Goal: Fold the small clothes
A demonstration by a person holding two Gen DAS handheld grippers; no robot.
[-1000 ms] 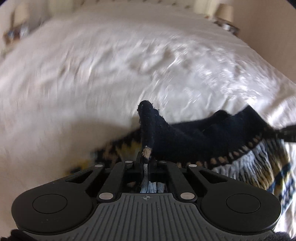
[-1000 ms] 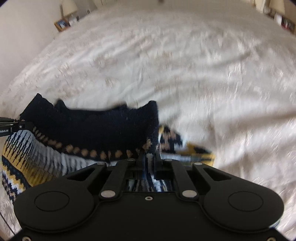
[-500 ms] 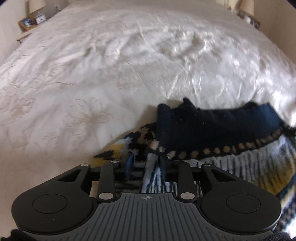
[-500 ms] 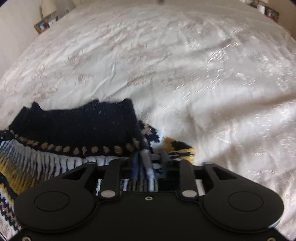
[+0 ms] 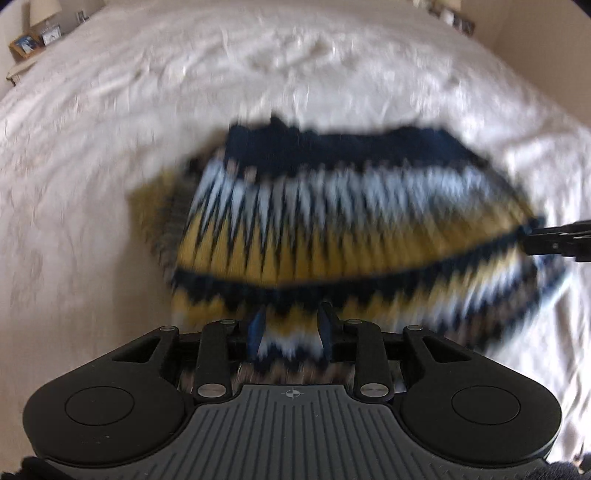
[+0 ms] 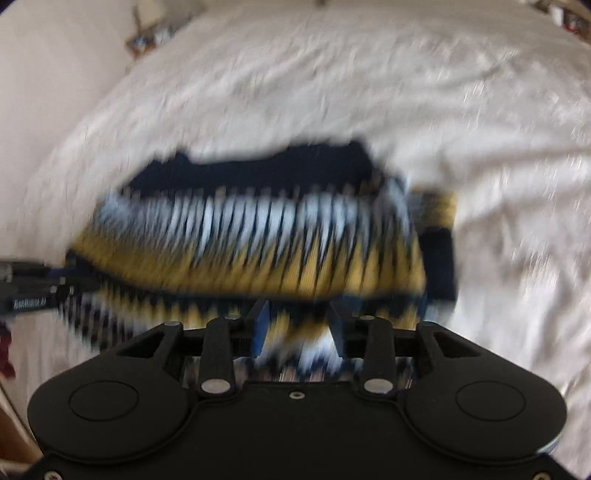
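Jumper (image 5: 332, 206): knitted, navy band at far edge, then white zigzag spikes, then yellow, then navy/yellow/white zigzags nearest the cams. Lies on the bed (image 5: 110, 110), roughly mid-frame in both views, folded over on itself — top layer's near edge shows as a dark line across the yellow. Both shots blurred, so pattern detail is smeared.

Jumper, right view (image 6: 258, 236): same bands, navy top edge far side; a yellow-and-navy bit pokes out past its right side, looks like a sleeve, can't be sure.

Left gripper (image 5: 290, 332): fingers spread, clear gap btwn them, blue pads showing. Jumper's near edge sits in that gap, under/btwn the tips; nothing pinched. Touching the knit or just above it — can't tell thru the blur.

Right gripper (image 6: 297, 328): also spread wide, blue pad on the left finger visible. Near hem of the jumper shows btwn the fingers, not clamped.

Cross-views: right gripper's tip pokes in at the right edge of the left cam, at the jumper's right side; left gripper's tip enters at the left edge of the right cam, at the jumper's left side.

Bed: white embroidered cover, creased, fills most of both frames.

Bkgd: photo frame (image 5: 23, 43) and lamp (image 5: 44, 9) far left corner on a nightstand.
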